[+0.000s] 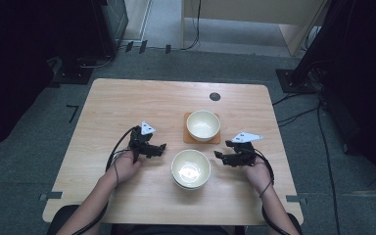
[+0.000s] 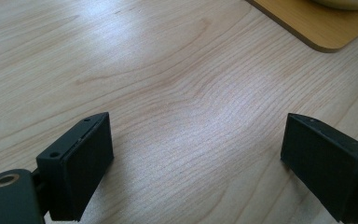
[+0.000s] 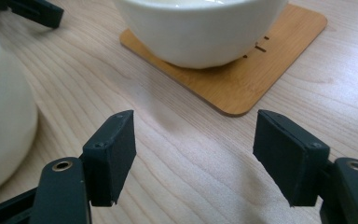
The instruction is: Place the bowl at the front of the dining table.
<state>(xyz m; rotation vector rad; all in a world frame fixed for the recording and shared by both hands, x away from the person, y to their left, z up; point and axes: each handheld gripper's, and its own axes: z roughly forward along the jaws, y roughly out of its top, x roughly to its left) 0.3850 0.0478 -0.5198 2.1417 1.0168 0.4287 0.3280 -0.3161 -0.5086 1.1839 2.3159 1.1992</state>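
Okay, left to right. Left gripper (image 1: 162, 146) sits on the surface (image 1: 127, 98) at about 9 o'clock of the near bowl (image 1: 191, 169), apart from it, with its fingers (image 2: 81, 163) wide and nothing between them. In the left gripper view they look along bare wood toward a corner of the coaster (image 2: 326, 28). The near bowl is at centre, close to the person's edge; it looks like two bowls stacked, a second rim showing under the top one, though that is hard to be sure of. The far bowl (image 1: 203, 125) stands on the wooden coaster (image 1: 188, 138) at roughly 1 o'clock of the near bowl, just beside it and not touching. Right gripper (image 1: 219, 155) is at 3 o'clock of the near bowl, near its wall but apart. Its fingers (image 3: 112, 154) are also wide and hold nothing; the right gripper view has the near bowl (image 3: 0, 116) at its left edge and the far bowl (image 3: 200, 28) on the coaster (image 3: 261, 70) ahead.

Step, as I judge it: an approach, both grippers flanking the near bowl with no grasp yet. The next move probably calls for one gripper to come in over the rim, one finger inside and one outside the wall, then close firmly; glazed ceramic is slick, so grip low enough on the rim and lift straight up.
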